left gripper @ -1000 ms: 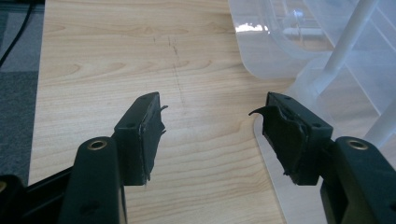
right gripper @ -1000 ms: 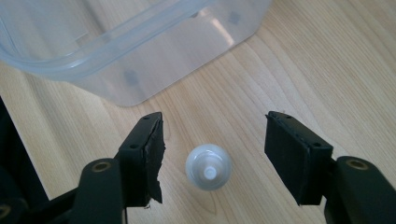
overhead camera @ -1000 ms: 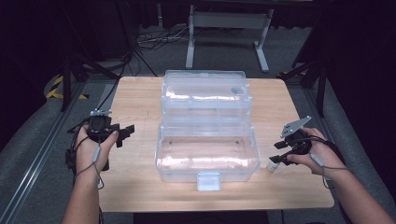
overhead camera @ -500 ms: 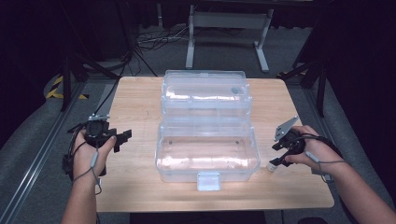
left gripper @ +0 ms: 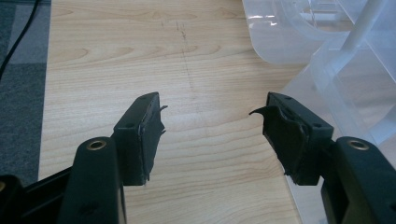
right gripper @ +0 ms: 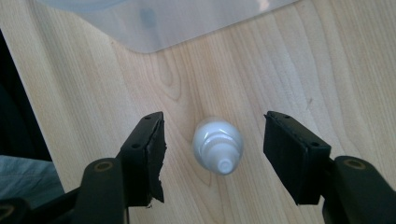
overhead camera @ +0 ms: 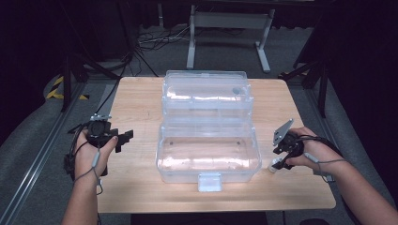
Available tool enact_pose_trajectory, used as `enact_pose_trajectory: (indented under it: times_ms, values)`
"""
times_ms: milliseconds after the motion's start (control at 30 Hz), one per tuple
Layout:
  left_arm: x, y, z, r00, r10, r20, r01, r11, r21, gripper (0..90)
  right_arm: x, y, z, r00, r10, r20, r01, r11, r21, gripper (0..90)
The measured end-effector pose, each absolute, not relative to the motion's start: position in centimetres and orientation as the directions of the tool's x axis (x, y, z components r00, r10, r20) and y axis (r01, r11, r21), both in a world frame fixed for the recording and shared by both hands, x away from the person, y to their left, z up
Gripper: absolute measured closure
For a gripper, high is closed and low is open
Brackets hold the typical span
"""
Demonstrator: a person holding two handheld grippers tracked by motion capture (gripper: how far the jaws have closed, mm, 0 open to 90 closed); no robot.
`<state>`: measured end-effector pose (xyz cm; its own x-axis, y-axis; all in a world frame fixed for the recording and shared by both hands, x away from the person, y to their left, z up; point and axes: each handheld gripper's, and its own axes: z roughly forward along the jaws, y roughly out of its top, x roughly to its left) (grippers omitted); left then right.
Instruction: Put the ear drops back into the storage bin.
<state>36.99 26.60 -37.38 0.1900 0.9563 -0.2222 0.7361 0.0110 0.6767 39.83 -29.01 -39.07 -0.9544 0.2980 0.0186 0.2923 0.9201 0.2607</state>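
A clear plastic box (overhead camera: 162, 154) stands open in the middle of the wooden table (overhead camera: 136, 98), its lid (overhead camera: 206, 91) tipped back. A small white bottle (overhead camera: 273, 165) (right gripper: 218, 145) lies on the table just right of the box's front corner (right gripper: 154, 23). My right gripper (overhead camera: 278, 157) (right gripper: 213, 117) points down over it, open, with the bottle between the jaws and a gap on each side. My left gripper (overhead camera: 123, 138) (left gripper: 210, 107) hovers left of the box (left gripper: 345, 70), open over bare wood with nothing between its jaws.
The box's white front latch (overhead camera: 210, 182) hangs toward the table's near edge. Bare wood lies left and right of the box. Cables and metal stand legs (overhead camera: 190, 44) sit on the floor beyond the far edge.
My right gripper has shifted slightly left toward the box and tipped down over the white bottle. The left gripper has stayed where it was.
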Motion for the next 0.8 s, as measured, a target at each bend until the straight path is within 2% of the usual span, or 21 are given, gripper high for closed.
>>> enact_pose_trajectory:
  times_ms: [233,500,800]
  values:
    - [37.1,26.4,-37.4,0.196,0.955,-0.221,0.738,0.004,0.674,38.1,40.0,-28.5,-39.5,-0.973,0.232,0.015,0.23,0.952,0.203,44.8]
    - [37.2,26.4,-37.5,0.198,0.955,-0.222,0.739,0.003,0.673,38.1,40.0,-28.0,-40.2,-0.982,0.19,0.018,0.191,0.969,0.156,46.1]
    - [37.3,26.3,-37.6,0.2,0.952,-0.232,0.744,0.006,0.668,38.1,40.3,-28.1,-40.6,-0.984,0.178,-0.002,0.176,0.978,0.113,49.9]
